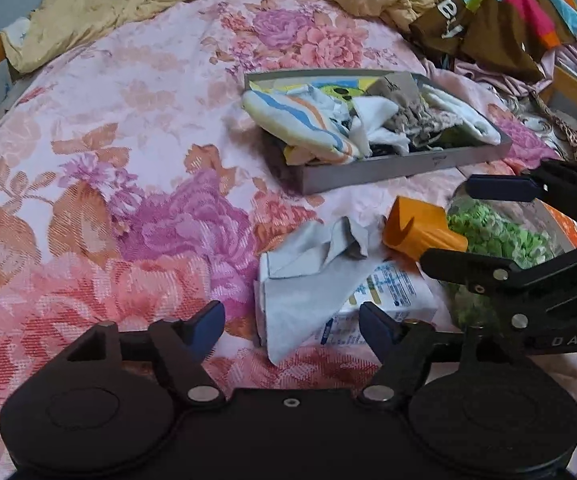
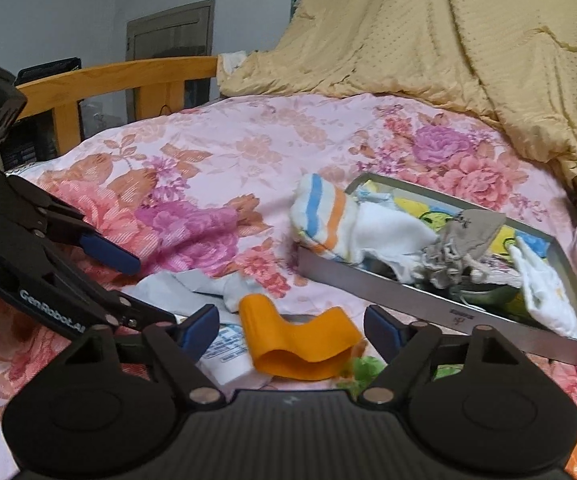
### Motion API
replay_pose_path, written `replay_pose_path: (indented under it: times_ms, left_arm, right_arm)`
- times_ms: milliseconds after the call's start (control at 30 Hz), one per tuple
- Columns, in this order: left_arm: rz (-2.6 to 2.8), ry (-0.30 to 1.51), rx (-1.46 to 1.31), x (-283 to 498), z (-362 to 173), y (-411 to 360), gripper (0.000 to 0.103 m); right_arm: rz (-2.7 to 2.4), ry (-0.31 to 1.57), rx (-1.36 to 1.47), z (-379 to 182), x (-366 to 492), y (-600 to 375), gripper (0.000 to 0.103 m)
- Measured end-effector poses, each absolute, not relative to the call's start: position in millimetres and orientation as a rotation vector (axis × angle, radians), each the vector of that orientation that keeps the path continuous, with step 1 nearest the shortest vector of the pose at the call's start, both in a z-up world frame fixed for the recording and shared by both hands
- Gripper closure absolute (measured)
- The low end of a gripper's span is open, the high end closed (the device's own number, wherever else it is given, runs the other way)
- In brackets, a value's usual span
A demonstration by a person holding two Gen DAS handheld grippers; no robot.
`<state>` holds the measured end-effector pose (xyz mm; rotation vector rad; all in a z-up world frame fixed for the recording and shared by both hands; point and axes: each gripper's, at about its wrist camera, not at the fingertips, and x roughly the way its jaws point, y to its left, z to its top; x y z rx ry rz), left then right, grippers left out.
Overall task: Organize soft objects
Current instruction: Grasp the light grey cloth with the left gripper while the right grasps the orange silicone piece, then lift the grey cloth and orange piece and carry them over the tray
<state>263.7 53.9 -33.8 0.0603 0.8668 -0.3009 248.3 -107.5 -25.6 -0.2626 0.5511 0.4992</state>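
Lying near on the bed (image 1: 108, 128), orange soft piece (image 2: 300, 344) sits between right hand-held gripper (image 2: 290, 330) pads, apart, prob. unpressed; left hand-held gripper (image 1: 292, 330) apart over grey cloth (image 1: 312, 264). Tray (image 1: 408, 170) further off collects socks.

A tray (image 1: 404, 170) sits on the bed (image 1: 128, 160) with socks (image 1: 300, 120) in it. Nearer the bed's front edge, a cloth (image 1: 308, 276) lies over a packet (image 1: 392, 292), a cup (image 1: 420, 232) just right.
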Motion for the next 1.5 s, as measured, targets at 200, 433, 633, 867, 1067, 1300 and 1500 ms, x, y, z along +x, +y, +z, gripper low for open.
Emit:
replay_pose_path:
  times_ms: [200,433,633,867,1067,1300,1500]
  left_arm:
    - [-0.338,0.874,0.076,263.0,-37.2,49.8,0.037]
    - [-0.345,0.885,0.069,263.2,-37.1,50.5,0.046]
    - [-0.337,0.897,0.08,263.9,-34.0,52.7,0.057]
    - [-0.327,0.9,0.112,263.0,-32.4,54.2,0.069]
    - [-0.298,0.91,0.094,266.0,-30.0,58.4,0.081]
    - [-0.271,0.867,0.091,263.9,-25.4,57.8,0.095]
    - [-0.314,0.736,0.064,251.4,-5.1,55.2,0.102]
  right_arm:
    - [0.504,0.574,-0.268,-29.3,250.1,-103.1,0.029]
    - [0.504,0.597,-0.283,-32.9,250.9,-99.9,0.042]
    - [0.521,0.616,-0.282,-34.3,250.2,-98.8,0.054]
    - [0.517,0.629,-0.29,-35.8,250.2,-97.5,0.067]
    - [0.504,0.647,-0.247,-34.5,251.3,-98.7,0.071]
    - [0.481,0.649,-0.21,-30.2,252.0,-99.2,0.08]
    - [0.466,0.636,-0.187,-25.0,247.2,-103.5,0.08]
